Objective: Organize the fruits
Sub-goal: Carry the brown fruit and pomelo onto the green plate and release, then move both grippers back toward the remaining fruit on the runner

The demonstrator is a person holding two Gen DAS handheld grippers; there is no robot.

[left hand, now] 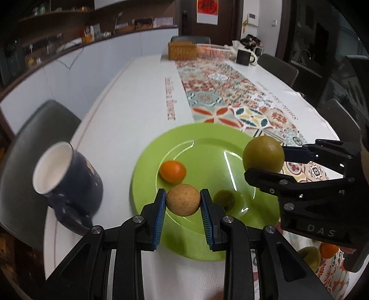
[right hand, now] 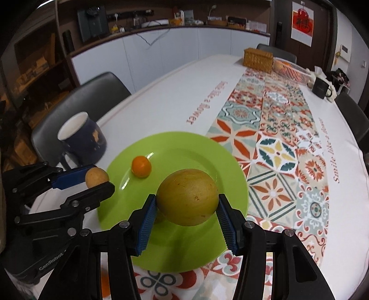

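Both grippers over the green plate (left hand: 207, 138), left fingers (left hand: 159, 221) clamping a tan fruit (left hand: 183, 199), right fingers (right hand: 145, 223) a green fruit (right hand: 188, 196).

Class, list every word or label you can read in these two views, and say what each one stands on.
"DAS": black right gripper body.
"GenRobot": black left gripper body.
"Smile like a flower": white tablecloth, printed along both sides of its patterned strip.
Red wall poster: character too blurred to read.
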